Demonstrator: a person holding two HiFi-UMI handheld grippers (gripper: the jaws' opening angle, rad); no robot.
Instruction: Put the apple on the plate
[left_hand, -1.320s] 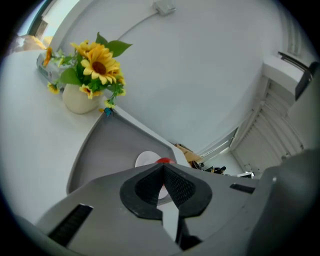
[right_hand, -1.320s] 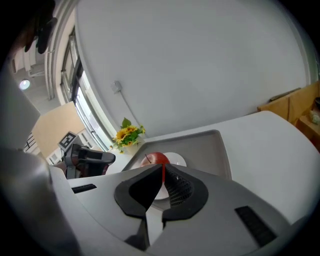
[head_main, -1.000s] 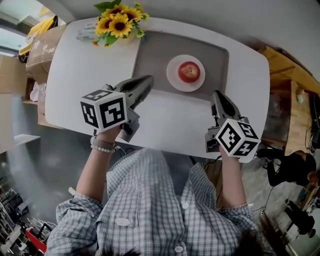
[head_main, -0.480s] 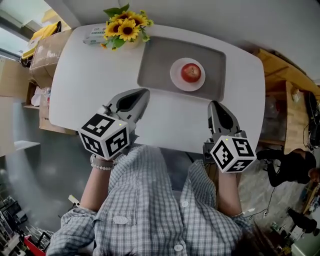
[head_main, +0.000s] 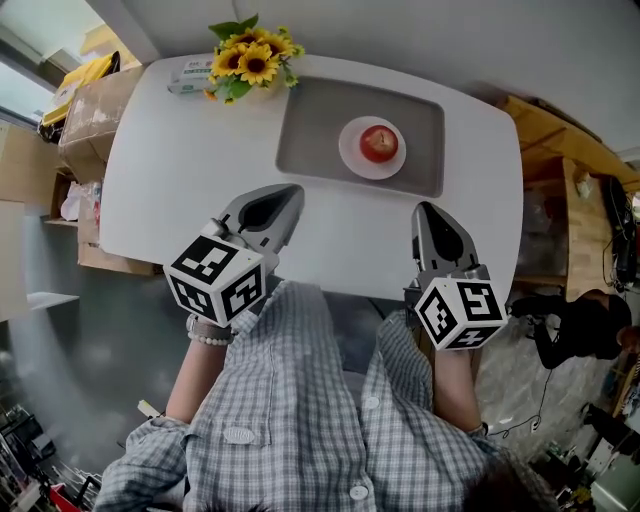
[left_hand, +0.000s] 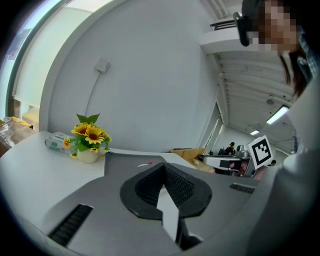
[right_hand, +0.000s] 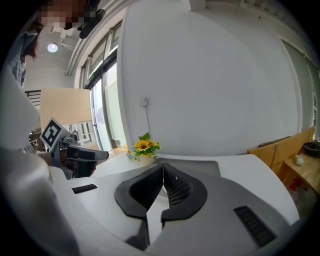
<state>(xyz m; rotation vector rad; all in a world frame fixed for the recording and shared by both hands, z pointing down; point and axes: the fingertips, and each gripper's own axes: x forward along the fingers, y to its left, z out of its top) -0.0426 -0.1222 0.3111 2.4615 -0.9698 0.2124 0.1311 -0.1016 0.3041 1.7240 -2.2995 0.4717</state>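
White surface (head_main: 180, 200), far half: the apple (head_main: 379, 142) sits centred on the plate (head_main: 350, 160), which lies in the grey tray (head_main: 310, 130). I judge the placing step done. Left claw (head_main: 296, 191) and right claw (head_main: 422, 208) are both closed tight with nothing between the jaws. They hover over the near edge, well apart from the plate. Sunflowers (head_main: 250, 60) stand beyond the tray's left end. The next move calls only for keeping clear of the tray.
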